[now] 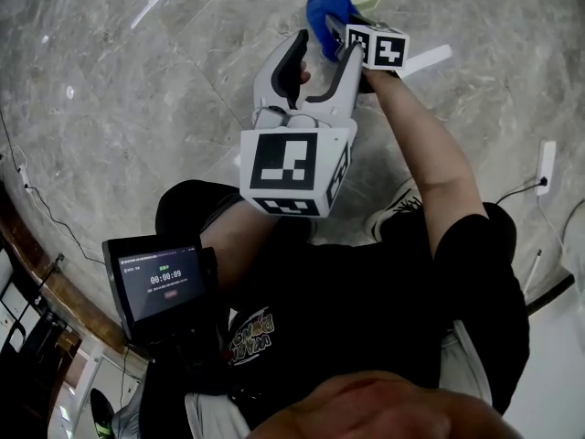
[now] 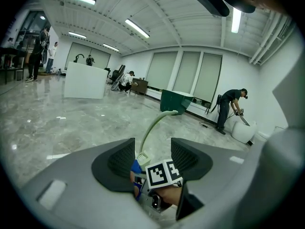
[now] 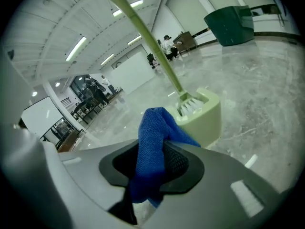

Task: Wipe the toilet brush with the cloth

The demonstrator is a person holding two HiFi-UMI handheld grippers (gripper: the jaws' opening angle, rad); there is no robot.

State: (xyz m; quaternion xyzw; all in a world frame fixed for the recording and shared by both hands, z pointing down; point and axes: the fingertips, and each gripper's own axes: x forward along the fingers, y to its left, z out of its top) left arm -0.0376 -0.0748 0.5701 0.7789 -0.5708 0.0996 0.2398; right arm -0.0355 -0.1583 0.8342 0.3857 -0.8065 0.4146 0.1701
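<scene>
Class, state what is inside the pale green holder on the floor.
The toilet brush: white bristles show at the holder's mouth, green handle rising out. The holder's wall hides the lower brush head.

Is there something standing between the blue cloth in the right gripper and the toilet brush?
Nothing visible does. The right gripper holds the blue cloth, and the toilet brush stands in its holder just beyond it, with no object between them.
</scene>
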